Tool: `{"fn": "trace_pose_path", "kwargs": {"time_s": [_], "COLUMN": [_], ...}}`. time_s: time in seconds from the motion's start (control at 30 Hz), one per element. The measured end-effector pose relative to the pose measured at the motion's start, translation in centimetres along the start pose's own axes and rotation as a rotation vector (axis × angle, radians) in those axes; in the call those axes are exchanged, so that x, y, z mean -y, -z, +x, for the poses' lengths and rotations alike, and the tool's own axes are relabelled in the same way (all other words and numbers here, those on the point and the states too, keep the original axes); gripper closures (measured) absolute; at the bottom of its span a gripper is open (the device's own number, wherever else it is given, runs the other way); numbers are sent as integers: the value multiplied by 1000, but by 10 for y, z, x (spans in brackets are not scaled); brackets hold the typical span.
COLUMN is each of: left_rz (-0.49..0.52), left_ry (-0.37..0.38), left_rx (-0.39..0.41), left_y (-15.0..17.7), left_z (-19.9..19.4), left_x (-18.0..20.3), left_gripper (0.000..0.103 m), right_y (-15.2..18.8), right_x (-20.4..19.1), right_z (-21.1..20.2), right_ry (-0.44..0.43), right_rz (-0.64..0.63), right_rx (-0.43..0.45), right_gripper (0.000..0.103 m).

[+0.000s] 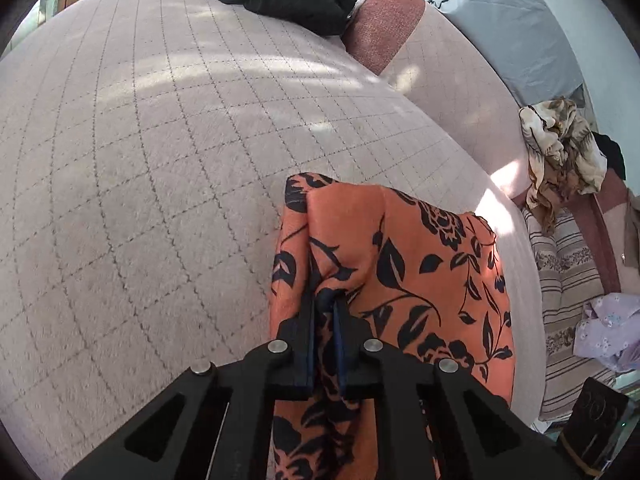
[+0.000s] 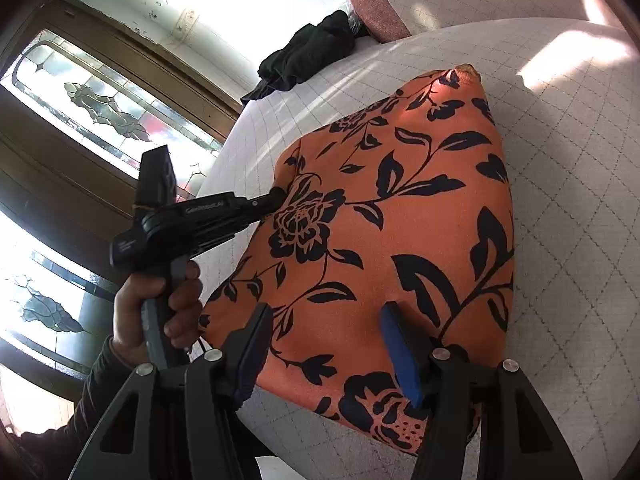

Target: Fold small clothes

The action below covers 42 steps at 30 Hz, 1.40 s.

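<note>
While your left tool (image 1: 325,300) pinched an edge of the orange cloth w/ black floral print (image 2: 384,216), lifting it off the pale quilted bed (image 1: 140,140), your right tool (image 2: 326,334) hovered wide apart over its near end.

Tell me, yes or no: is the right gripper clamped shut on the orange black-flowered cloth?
No. In the right wrist view the right gripper has its blue-padded fingers spread wide apart over the orange floral cloth, pinching nothing.
</note>
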<state>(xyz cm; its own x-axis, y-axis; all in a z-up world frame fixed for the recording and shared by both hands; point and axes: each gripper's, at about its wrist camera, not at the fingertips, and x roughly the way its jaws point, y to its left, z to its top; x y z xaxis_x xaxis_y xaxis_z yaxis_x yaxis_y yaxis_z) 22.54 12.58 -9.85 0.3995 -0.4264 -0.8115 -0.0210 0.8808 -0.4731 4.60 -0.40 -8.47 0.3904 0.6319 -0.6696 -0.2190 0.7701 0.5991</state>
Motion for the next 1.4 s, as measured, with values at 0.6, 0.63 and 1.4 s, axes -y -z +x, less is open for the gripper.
{"fn": "trace_pose_path", "kwargs": {"time_s": [0.6,0.63,1.4], "left_rz": [-38,-29,29], "left_ry": [111,112,63], "left_rx": [-69,-68,-47], "left_y": [12,10,77], "left_z": [-1,-4,-39], "left_x": [-14,-11,-11], "left_gripper": [82,85,84], "right_y": [6,6,5], "right_x": [10,10,16], "right_z": [0,0,3], "right_ry": [-39,-40,-56], "right_rz": [17,17,36], "right_rx": [-1,-5,-12], "right_gripper": [41,41,39]}}
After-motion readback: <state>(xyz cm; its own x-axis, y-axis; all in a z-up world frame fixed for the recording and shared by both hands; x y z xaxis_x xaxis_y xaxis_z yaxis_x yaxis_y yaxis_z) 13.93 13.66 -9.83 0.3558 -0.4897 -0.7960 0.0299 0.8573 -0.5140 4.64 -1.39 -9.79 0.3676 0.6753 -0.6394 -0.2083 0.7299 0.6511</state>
